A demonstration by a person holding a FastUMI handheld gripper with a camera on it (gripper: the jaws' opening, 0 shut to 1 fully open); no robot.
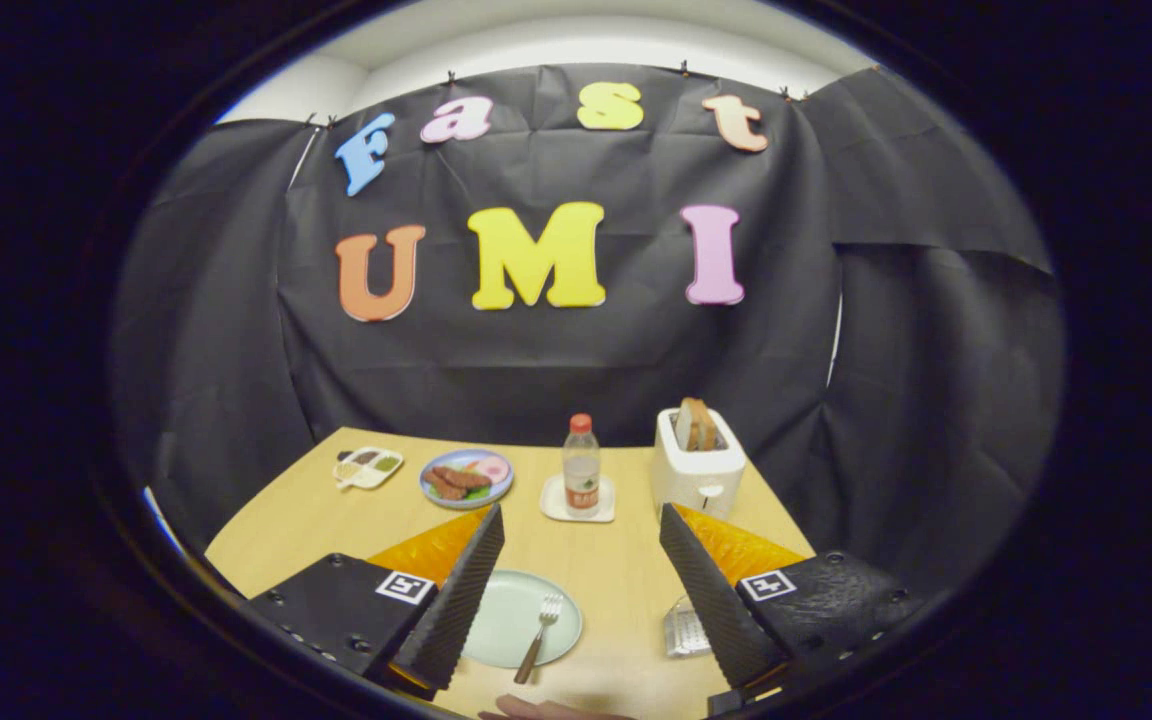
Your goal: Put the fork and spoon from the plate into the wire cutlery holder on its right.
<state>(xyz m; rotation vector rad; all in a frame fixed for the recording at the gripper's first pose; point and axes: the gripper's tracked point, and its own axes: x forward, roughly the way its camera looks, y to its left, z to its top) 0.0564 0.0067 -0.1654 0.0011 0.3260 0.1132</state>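
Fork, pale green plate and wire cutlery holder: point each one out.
Fork (539, 638): gripper view, between the open tongs (581, 575), on its neck below the tines.
Pale green plate (506, 610): gripper view, bare surface beside the fork.
Wire cutlery holder (684, 632): gripper view, on its mesh wall by one finger.

Staged recording booth: black cloth wall (576, 370) at 12 o'clock behind wooden table (616, 580) set with toaster (696, 465), bottle (581, 465).
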